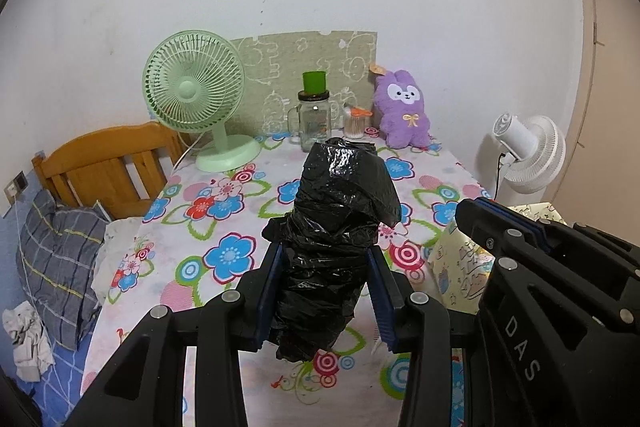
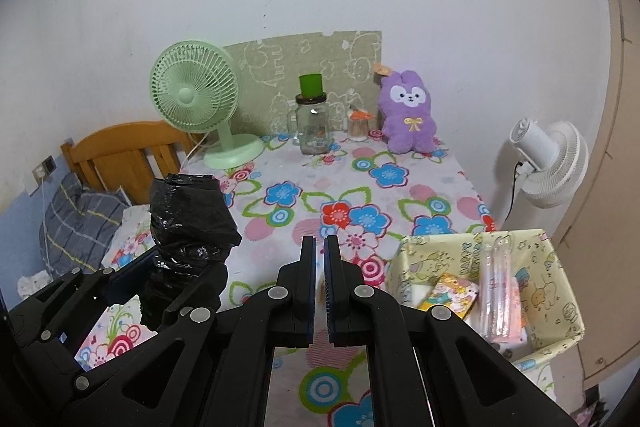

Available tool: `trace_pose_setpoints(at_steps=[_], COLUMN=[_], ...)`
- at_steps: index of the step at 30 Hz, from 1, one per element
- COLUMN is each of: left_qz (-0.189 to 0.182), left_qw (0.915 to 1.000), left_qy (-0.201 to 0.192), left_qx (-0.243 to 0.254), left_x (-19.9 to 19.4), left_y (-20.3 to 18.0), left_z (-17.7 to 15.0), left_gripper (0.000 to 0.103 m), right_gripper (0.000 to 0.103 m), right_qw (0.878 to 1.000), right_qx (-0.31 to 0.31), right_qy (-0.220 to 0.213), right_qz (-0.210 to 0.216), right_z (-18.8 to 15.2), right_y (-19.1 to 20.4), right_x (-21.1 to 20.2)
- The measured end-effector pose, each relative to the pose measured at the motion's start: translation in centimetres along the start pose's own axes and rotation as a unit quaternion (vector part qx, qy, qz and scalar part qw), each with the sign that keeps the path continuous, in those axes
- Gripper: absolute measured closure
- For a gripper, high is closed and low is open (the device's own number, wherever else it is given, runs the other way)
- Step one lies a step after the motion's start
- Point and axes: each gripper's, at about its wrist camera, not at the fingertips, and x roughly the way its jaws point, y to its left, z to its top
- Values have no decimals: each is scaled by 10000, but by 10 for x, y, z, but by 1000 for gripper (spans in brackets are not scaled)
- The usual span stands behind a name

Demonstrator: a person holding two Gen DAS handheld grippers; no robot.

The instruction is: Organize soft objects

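Black plastic bundle [image 1: 332,227], contents hidden, held by left claw [image 1: 324,267]; right claw [image 2: 319,259] closed, empty.

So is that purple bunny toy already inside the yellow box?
No, the purple bunny toy sits at the table's far edge against the wall, well apart from the yellow box near the camera.

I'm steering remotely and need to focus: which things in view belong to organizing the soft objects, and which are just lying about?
Belongs to the job:
- black plastic bag roll, clamped in the left gripper
- yellow patterned box, at the table's right edge, probably the bin
- right gripper, shut and empty
- purple plush bunny, possibly

Lying about:
- green fan
- glass jar
- white fan
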Motion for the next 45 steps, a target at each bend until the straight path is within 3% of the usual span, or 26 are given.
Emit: trace_pose_setpoints(at_steps=[11, 25, 28, 30, 36, 39, 45], left_qz=[-94, -71, -54, -45, 6, 32, 95], left_qw=[9999, 9993, 9992, 9991, 9984, 9979, 9964], left_qy=[45, 328, 373, 416, 557, 642, 837], left_qx=[136, 152, 142, 122, 65, 19, -85], left_x=[5, 24, 27, 30, 41, 47, 62], left_y=[-21, -14, -10, -5, 11, 20, 35], left_z=[0, -14, -17, -19, -27, -32, -40], left_gripper=[61, 61, 61, 61, 61, 61, 61], right_gripper=[96, 95, 87, 73, 48, 43, 41], right_qw=[9999, 9993, 9989, 9987, 9983, 9979, 9960], right_qx=[110, 25, -6, 4, 44, 58, 106], right_qy=[13, 365, 463, 516, 582, 647, 881], right_qz=[-42, -37, -4, -7, 24, 34, 57], right_z=[-2, -14, -17, -19, -26, -30, -37], right_y=[-22, -17, -12, -9, 6, 12, 26], right_x=[-2, 20, 28, 33, 47, 56, 76])
